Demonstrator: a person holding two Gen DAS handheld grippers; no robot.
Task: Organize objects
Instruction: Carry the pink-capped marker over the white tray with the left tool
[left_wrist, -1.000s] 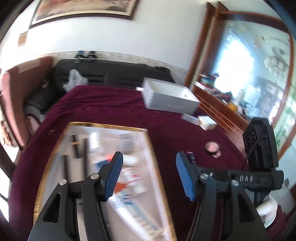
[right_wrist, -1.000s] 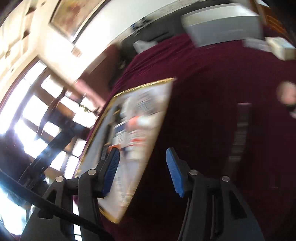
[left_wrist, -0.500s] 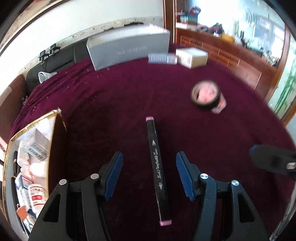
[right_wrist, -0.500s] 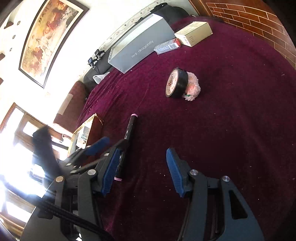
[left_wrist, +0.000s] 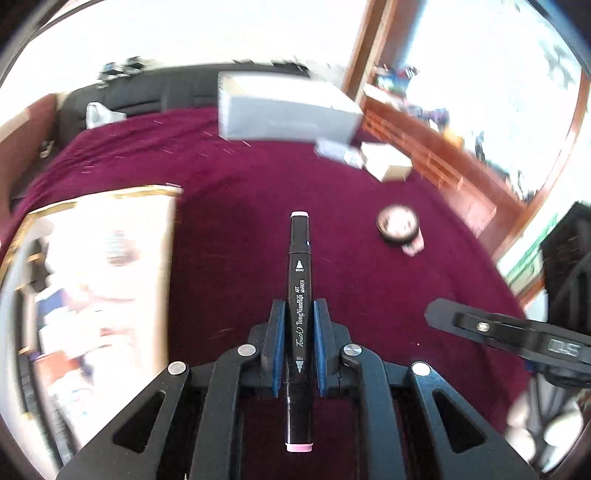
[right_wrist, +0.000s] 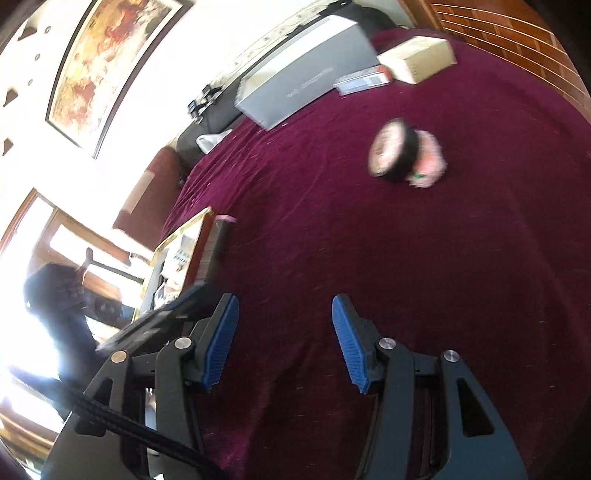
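Your left hand-held gripper (left_wrist: 299, 343) is clamped on the black marker (left_wrist: 300, 295), a slim faceted barrel with pink end caps and white print, raised over the maroon velvet tabletop (left_wrist: 240, 258). Your right hand-held gripper (right_wrist: 284, 339) stands apart, empty. Gold-rimmed tray (left_wrist: 162, 192) just left.

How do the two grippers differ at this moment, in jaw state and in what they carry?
The left gripper has its blue pads clamped on the black marker; the right gripper has its pads well apart. The left holds the marker along its fingers, a pink-capped end on each side of the grip; the right has only the maroon cloth showing between its pads. Both share black frames and blue pads.
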